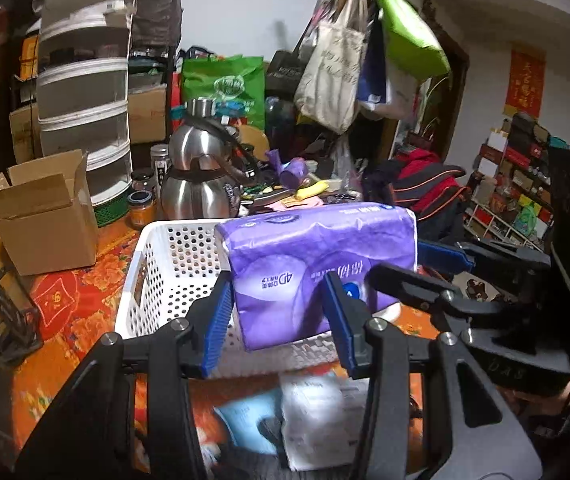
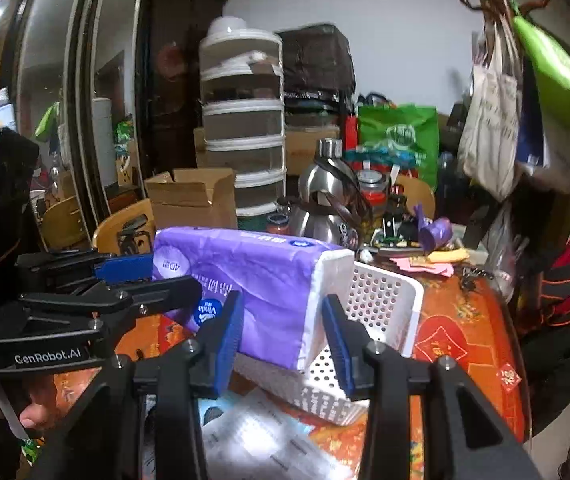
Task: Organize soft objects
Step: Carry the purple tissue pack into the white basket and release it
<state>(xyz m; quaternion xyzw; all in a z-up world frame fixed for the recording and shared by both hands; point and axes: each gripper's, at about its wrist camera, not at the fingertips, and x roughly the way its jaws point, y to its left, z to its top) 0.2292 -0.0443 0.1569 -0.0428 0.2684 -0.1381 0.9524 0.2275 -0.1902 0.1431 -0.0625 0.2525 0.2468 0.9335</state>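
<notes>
A purple tissue pack is held between both grippers above the white perforated basket. My left gripper is shut on one end of the pack. My right gripper is shut on the other end, where white tissue shows. The basket lies under and behind the pack on the red and orange tablecloth. The right gripper also shows in the left wrist view, and the left gripper in the right wrist view.
White and blue soft packs lie on the table near me. A cardboard box, steel kettle, stacked white container and jars stand behind the basket. Bags hang at upper right.
</notes>
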